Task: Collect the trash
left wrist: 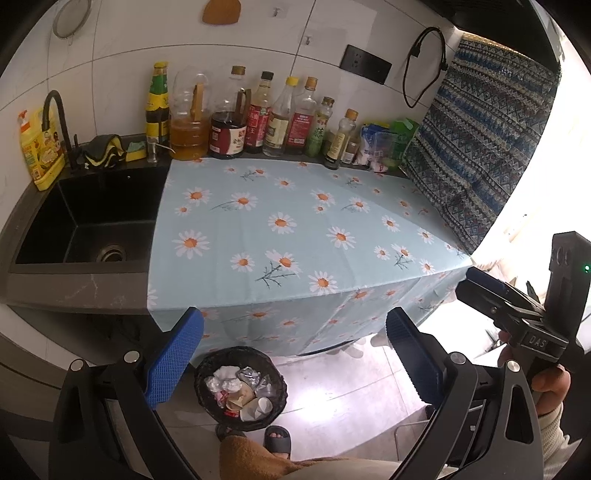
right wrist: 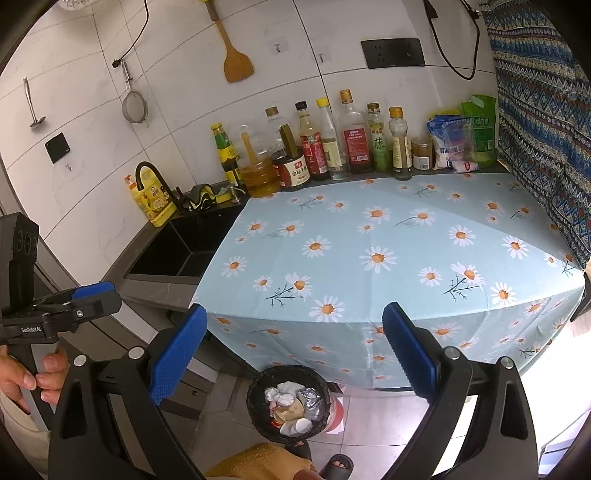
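The daisy-printed blue cloth (right wrist: 388, 258) hides the surface beneath it and the top edge of the black woven trash basket (right wrist: 258, 413); the crumpled wrappers and paper cups (right wrist: 291, 406) inside blur together. Bottle labels (right wrist: 356, 146) behind the cloth are too small to read; the patterned blue hanging fabric (right wrist: 543, 122) is cut off at right

White tiled walls (right wrist: 325, 22) back a dark counter (left wrist: 74, 288) with a black sink (left wrist: 88, 221) at its left end. A daisy-print cloth (right wrist: 388, 258) drapes over the front edge. Bottles (right wrist: 332, 144) line the rear edge (a spatula (right wrist: 236, 59) hangs above). Grey floor tiles (left wrist: 332, 398) glare with light from the right.
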`<state>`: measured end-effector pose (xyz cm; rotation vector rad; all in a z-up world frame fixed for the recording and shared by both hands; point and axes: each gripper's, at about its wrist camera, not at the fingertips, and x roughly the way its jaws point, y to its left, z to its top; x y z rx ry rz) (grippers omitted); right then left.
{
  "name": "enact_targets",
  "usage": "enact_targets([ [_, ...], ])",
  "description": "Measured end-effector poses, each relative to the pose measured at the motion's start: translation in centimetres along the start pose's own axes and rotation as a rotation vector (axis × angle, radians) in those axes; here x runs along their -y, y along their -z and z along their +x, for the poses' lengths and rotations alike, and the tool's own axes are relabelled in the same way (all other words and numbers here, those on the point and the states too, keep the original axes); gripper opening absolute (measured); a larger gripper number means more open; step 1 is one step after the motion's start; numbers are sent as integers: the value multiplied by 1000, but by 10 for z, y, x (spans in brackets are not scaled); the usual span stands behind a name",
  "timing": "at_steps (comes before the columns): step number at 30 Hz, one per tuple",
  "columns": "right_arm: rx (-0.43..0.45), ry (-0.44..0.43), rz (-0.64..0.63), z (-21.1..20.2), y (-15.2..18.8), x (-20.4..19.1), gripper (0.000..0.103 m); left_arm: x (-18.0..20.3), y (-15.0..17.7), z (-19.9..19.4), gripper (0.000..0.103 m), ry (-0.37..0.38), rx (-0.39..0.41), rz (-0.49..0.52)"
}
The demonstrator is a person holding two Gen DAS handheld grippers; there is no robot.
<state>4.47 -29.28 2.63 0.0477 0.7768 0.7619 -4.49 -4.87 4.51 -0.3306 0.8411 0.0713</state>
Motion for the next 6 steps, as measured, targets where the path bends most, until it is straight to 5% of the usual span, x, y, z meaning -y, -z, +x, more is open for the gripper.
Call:
enact_targets([
  [6, -3, -7, -4, 2, 1, 1, 95, 2, 1, -2, 96, -7, 9, 1],
])
